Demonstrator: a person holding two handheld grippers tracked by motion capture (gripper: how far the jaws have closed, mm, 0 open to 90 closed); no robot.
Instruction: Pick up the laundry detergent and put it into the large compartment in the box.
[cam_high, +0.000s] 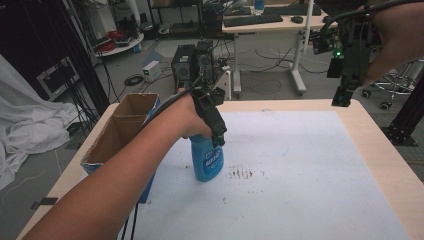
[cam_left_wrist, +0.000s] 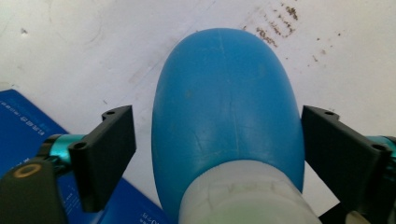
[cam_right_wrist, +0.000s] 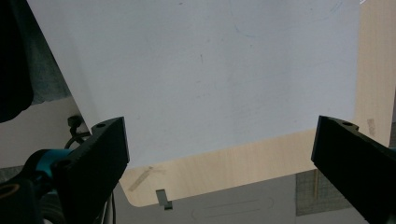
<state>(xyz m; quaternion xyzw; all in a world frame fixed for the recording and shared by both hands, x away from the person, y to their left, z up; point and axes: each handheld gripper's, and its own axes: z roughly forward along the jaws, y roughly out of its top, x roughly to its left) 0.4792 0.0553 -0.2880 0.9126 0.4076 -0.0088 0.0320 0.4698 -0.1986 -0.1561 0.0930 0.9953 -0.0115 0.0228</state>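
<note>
A: The spray bottle (cam_left_wrist: 224, 121) is sitting between the jaws of the left gripper (cam_left_wrist: 219, 154), which are standing apart: there is a clear gap on one side, while the other pad (cam_left_wrist: 345, 154) is lying just beside the blue body. I am judging this as closing in for a grasp, not a hold yet.

B: Then the hand should be staying level and squeezing evenly, so the rounded sides are not slipping out or tipping the bottle.

A: Agreed. The left gripper (cam_high: 212, 117) is pointing down over the bottle (cam_high: 206, 159), forearm coming in from the near left corner of the table (cam_high: 380, 145).

B: And the bottle's place?

A: It is standing upright on the white mat (cam_high: 310, 150), left of centre, near the cardboard box (cam_high: 120, 130) at the left edge, with brown specks (cam_high: 242, 173) just beside it.

B: The other hand?

A: The right gripper (cam_right_wrist: 219, 158) is hanging wide open and empty above the far right corner.
</note>
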